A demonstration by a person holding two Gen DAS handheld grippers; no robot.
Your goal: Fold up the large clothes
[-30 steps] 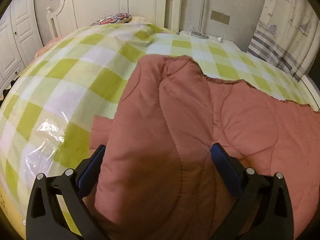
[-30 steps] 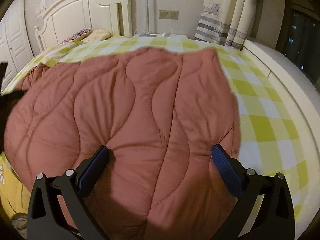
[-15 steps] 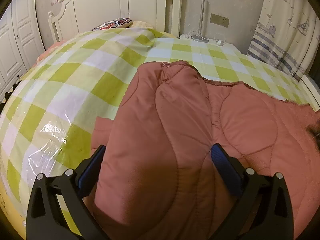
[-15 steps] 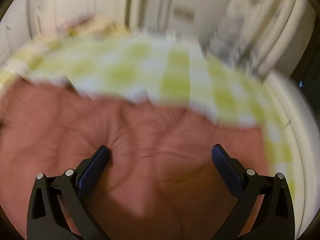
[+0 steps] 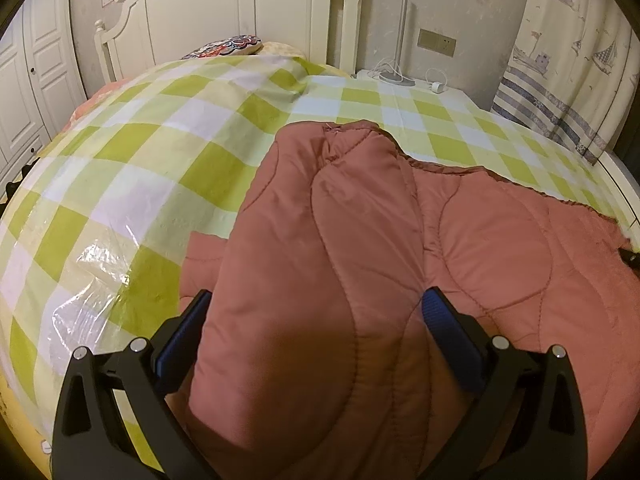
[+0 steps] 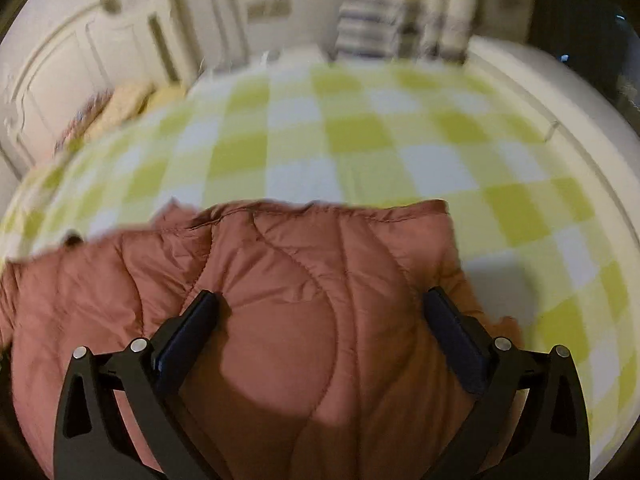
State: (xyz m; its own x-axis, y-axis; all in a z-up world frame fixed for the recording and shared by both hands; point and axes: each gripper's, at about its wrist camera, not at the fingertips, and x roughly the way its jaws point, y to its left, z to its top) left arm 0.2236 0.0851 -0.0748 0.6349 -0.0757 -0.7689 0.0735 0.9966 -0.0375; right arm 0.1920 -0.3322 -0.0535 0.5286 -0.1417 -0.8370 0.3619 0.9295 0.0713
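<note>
Rust quilted coat [image 5: 320,280] fills both spread grippers [image 5: 316,312] [image 6: 320,312], seemingly mid-fold; next, its 12 o'clock edge needs pinching.

checked bedspread [image 6: 360,136] open ahead (headboard [image 5: 224,8] beyond)

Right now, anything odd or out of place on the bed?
Nothing damaged. The quilted jacket is bunched into a raised hump with a loose flap poking out left, and crinkled clear plastic covers the checked bedspread.
</note>
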